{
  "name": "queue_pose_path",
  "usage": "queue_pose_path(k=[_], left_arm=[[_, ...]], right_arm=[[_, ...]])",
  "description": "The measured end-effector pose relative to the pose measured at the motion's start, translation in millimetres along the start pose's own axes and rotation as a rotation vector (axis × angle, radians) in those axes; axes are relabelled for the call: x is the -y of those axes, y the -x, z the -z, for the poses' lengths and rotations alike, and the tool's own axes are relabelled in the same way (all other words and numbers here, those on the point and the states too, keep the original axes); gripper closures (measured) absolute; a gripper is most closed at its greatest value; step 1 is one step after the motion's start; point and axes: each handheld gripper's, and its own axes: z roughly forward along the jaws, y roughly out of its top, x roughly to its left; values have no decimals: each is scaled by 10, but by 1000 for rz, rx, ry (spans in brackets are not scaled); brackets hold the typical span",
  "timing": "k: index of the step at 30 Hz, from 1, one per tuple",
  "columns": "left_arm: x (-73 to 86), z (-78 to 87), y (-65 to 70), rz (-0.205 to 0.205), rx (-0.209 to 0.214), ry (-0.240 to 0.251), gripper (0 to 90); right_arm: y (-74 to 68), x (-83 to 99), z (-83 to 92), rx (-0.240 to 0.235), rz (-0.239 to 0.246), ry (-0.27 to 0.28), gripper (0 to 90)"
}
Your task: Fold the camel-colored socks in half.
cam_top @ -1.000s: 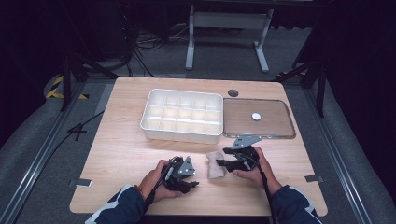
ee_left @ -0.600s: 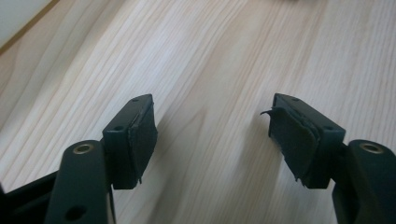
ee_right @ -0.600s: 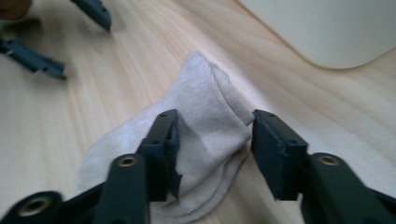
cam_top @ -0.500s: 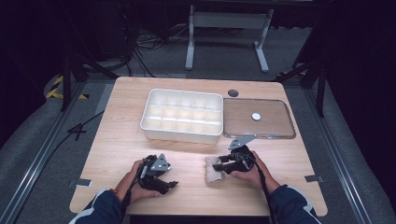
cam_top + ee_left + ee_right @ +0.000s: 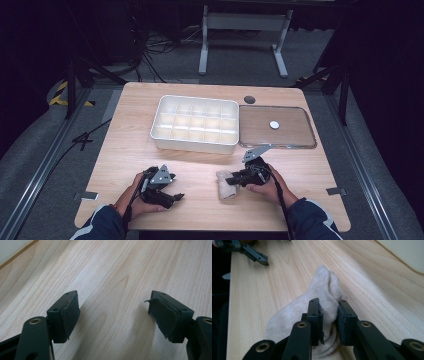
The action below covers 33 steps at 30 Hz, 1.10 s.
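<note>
A: What is the biggest thing there?

B: A pale wooden counter (image 5: 130,135). On its far half stands a white plastic tray of small square compartments (image 5: 195,124), and touching its right side lies a flat clear lid with a white knob (image 5: 277,127).

A: And nearer the person?

B: A small rolled beige knitted sock (image 5: 312,305) lies on the counter near the front edge, right of the middle, well apart from the tray.

A: Does either tool have it?

B: The right tool (image 5: 329,322) does. Its jaws have just been closing, and they now pinch a fold of the sock between the pads, clenched on the fabric. In the high view that tool (image 5: 239,178) sits just right of the sock.

A: The left one?

B: The left tool (image 5: 115,315) has just been opening. Its jaws stand wide, released, over bare wood. It lies left of the sock, apart from it (image 5: 176,198).
</note>
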Motion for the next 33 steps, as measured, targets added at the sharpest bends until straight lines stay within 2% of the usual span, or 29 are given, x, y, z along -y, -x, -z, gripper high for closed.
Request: queue_pose_path(k=[2, 4, 6, 7, 11, 17, 20, 21, 23, 24, 25, 26, 28, 29, 33], left_arm=[[-3, -3, -1, -3, 0, 1, 248], [-5, -7, 1, 1, -1, 2, 247], [-6, -8, 1, 1, -2, 1, 245], [-7, -9, 2, 2, -2, 2, 245], [-8, -12, 1, 2, -1, 2, 243], [-16, -12, 1, 1, -3, -2, 242], [-18, -11, 3, 2, -5, -4, 243], [-19, -11, 4, 2, -5, -3, 243], [-19, -11, 3, 1, -6, -4, 243], [-20, -10, 3, 1, -6, -5, 243], [-20, -11, 3, 1, -5, -5, 243], [-20, -11, 3, 1, -5, -5, 243], [-20, -11, 3, 2, -5, -6, 243], [-20, -11, 3, 1, -5, -5, 243], [-18, -12, 3, 2, -5, -3, 243]], right_arm=[[1, 6, -3, -1, -17, 2, 715], [56, 28, -15, -46, -58, 3, 677], [105, 50, -40, -108, -106, 2, 675], [108, 45, -45, -116, -102, -2, 675], [84, 13, -62, -99, -72, -14, 656], [94, 16, -71, -117, -75, -9, 628], [64, 4, -57, -77, -46, -11, 543], [50, 2, -52, -52, -40, -11, 455], [25, -1, -44, -16, -26, -15, 436], [16, -2, -46, -15, -24, -17, 441], [18, -4, -51, -25, -28, -18, 493], [29, -3, -59, -55, -38, -21, 563], [58, 8, -94, -122, -64, -16, 644], [67, 7, -100, -143, -78, -21, 672], [80, 10, -101, -174, -99, -24, 721]])
